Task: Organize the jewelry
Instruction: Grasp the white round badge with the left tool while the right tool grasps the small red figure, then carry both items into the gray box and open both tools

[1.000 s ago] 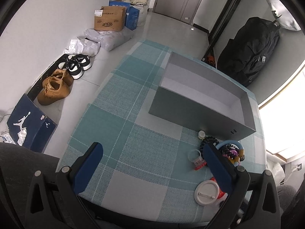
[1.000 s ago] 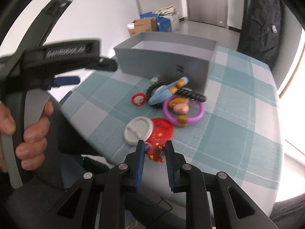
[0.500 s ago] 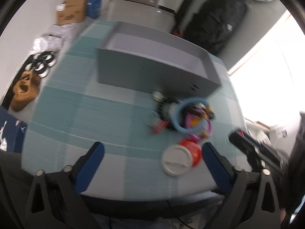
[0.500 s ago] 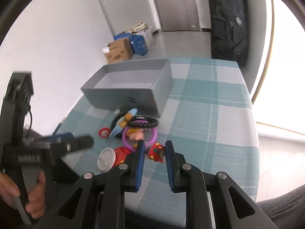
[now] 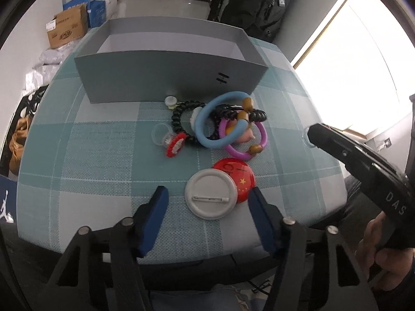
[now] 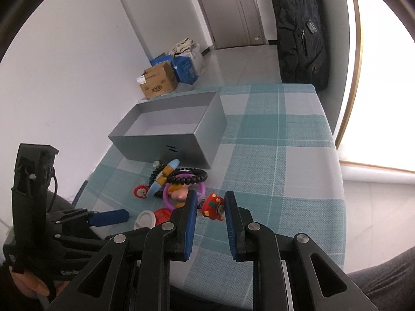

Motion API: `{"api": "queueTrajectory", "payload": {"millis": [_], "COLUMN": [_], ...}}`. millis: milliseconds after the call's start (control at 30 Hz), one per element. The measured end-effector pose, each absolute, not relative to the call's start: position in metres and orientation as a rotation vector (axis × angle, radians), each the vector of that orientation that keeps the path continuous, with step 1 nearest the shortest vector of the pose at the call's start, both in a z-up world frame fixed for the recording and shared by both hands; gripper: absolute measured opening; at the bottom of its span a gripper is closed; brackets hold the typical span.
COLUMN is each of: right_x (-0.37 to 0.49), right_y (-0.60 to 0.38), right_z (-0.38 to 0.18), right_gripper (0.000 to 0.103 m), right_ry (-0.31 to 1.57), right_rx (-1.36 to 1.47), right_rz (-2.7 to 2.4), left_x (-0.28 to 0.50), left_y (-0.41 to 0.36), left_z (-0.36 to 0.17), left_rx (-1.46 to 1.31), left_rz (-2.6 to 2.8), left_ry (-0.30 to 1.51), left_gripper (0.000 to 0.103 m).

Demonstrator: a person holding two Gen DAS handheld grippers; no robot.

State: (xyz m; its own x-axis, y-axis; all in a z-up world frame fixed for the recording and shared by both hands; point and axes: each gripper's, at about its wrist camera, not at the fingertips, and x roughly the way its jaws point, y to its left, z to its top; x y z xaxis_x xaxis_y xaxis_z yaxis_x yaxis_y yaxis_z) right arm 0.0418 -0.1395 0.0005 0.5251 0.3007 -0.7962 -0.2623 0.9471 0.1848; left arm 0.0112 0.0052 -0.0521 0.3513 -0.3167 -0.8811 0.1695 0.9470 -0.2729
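Observation:
My left gripper (image 5: 207, 193) hovers low over the near edge of the checked table, its jaws closing. A white pin badge (image 5: 211, 197) lies face down between them, untouched by the pads, overlapping a red badge (image 5: 236, 173). Beyond lie a blue bangle (image 5: 207, 121), a purple ring (image 5: 256, 142), a black bead bracelet (image 5: 179, 119) and a red-fringed clear ring (image 5: 172, 143). Behind the pile stands an open grey box (image 5: 171, 77). My right gripper (image 6: 210, 195) is shut on a small red charm (image 6: 214, 206), lifted above the table right of the pile.
The table's front edge (image 5: 181, 256) runs just under my left gripper. On the floor to the left are a cardboard box (image 5: 67, 28), blue boxes and shoes (image 5: 19, 134). A black backpack (image 6: 298, 26) leans by the door; a bright window is on the right.
My left gripper swung right from the bare left side of the table to over the badges, and its jaws narrowed. My right gripper drew back and up, rolling, with the red charm still in it.

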Motion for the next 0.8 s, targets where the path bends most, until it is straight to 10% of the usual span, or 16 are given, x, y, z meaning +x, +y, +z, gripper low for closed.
{"api": "queueTrajectory", "payload": {"millis": [500, 800], "right_x": [0.042, 0.042], "right_y": [-0.146, -0.145], "right_z": [0.003, 0.002], "right_gripper": [0.020, 0.020], "right_ry": [0.962, 0.965], "right_rx": [0.076, 0.074], "right_rz": [0.329, 0.331], "left_x": [0.008, 0.017], "left_y": [-0.016, 0.000], "left_z": [-0.050, -0.055], "left_rx": [0.008, -0.093], "left_rz": [-0.351, -0.333], "left_ry": [1.141, 1.174], "left_gripper": [0.013, 0.009]}}
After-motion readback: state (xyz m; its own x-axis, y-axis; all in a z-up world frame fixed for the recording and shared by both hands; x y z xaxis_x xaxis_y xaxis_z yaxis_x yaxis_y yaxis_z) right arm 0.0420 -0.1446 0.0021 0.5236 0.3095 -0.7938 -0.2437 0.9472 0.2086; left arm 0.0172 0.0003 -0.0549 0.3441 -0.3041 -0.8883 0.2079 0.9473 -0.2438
